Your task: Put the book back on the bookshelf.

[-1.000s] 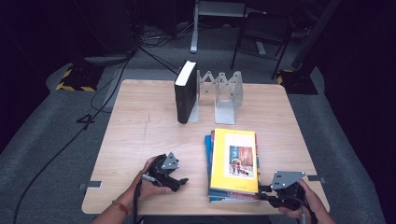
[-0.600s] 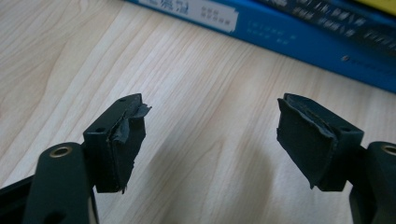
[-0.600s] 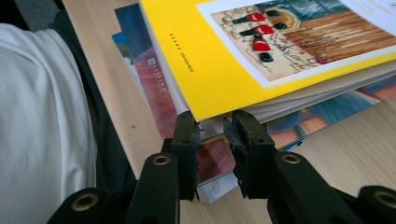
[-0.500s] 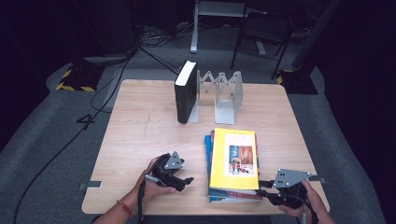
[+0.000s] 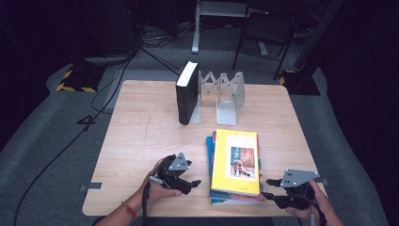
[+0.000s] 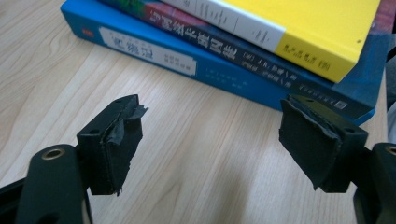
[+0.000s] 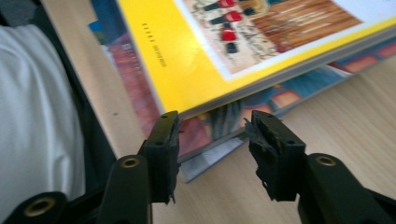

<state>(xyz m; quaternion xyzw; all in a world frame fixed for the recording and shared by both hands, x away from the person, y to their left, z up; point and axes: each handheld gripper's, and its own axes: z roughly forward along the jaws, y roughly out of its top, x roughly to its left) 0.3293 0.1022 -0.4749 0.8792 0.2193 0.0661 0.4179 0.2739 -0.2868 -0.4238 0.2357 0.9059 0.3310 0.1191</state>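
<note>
The book stack [image 5: 234,165], yellow book [image 7: 261,51] on top, lay at lower centre of the high view. The right gripper [image 5: 275,190], jaws just opening and clamping nothing, faced its near corner. The left gripper [image 5: 190,182], jaws wide apart and empty, hovered beside the blue book [image 6: 187,60] over the wooden tabletop [image 5: 141,132]. Spine lettering was unreadable.

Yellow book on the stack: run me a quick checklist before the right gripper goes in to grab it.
1. Right gripper fingers open, nothing between them, having just been opening: ok.
2. Right gripper lined up with the near corner of the yellow book: ok.
3. Yellow book lies on top of the stack, nothing on it: ok.
4. Left gripper open, off the blue book: ok.
5. Free slot in the rack beside the black book: ok.
6. Fingers fit under the cover: cannot tell.
</note>
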